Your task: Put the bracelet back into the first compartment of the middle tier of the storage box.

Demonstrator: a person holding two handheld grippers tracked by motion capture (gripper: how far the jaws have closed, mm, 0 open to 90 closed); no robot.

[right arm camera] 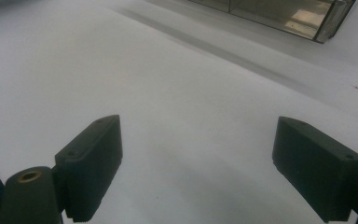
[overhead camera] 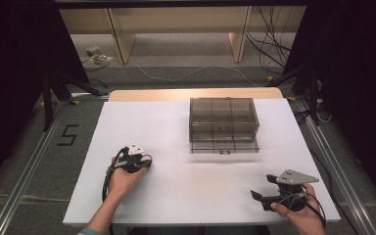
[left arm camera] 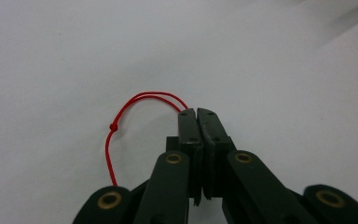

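Note:
A thin red string (left arm camera: 121,116) with a small knot or bead lies in a loop on the white table (left arm camera: 261,70). My left gripper (left arm camera: 196,112) is shut, and the two strands of the loop run into its closed tips, pinched there. In the high view the left gripper (overhead camera: 144,164) rests low on the table's left side, with a bit of the red string (overhead camera: 149,157) beside it. My right gripper (overhead camera: 265,188) stands open near the front right corner, nothing between its jaws; its own view shows the right gripper (right arm camera: 198,149) over bare table.
A smoky clear plastic compartment box (overhead camera: 223,125) sits closed at the back middle of the white table (overhead camera: 176,196); its corner (right arm camera: 284,14) appears in the right gripper view. Cables and wooden furniture legs lie on the floor beyond.

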